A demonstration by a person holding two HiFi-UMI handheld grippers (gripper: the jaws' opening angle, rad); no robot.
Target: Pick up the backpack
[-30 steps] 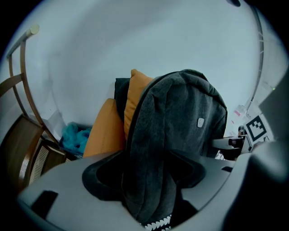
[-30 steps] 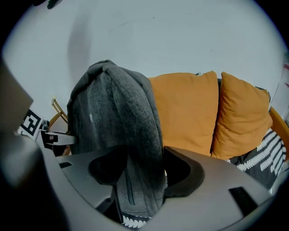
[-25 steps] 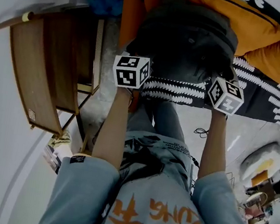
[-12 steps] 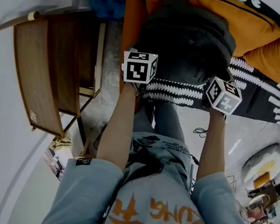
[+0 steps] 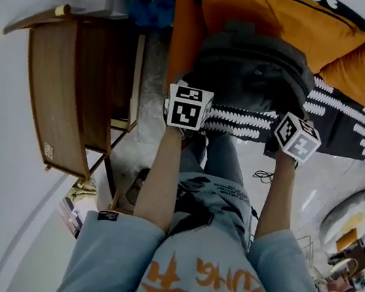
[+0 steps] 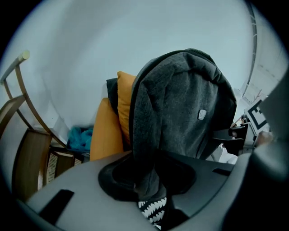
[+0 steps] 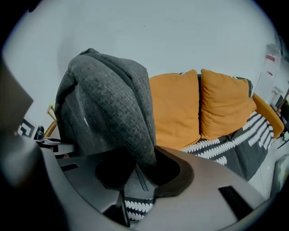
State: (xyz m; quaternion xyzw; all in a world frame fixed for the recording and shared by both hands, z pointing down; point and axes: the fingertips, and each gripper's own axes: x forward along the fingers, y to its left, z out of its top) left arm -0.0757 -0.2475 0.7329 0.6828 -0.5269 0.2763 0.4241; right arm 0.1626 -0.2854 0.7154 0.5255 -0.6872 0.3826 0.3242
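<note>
left gripper view: left gripper point(image 6: 148, 182) jaws closing, pinching the backpack point(image 6: 180, 103); right gripper point(image 7: 140, 176) likewise.

Both pairs of jaws are closing in from wide apart. The left gripper point(image 6: 149, 187) now has a fold of the grey backpack point(image 5: 253, 67) caught between its jaws, and the right gripper point(image 7: 135, 180) pinches the fabric on the opposite side. In the head view the left marker cube point(image 5: 189, 106) and the right marker cube point(image 5: 296, 136) slide down the frame towards the person's chest. The backpack comes with them and sits lower in the frame than a second ago. The head view swings as well: the wooden chair point(image 5: 59, 102) and the orange cushion point(image 5: 272, 15) drift rightward.
</note>
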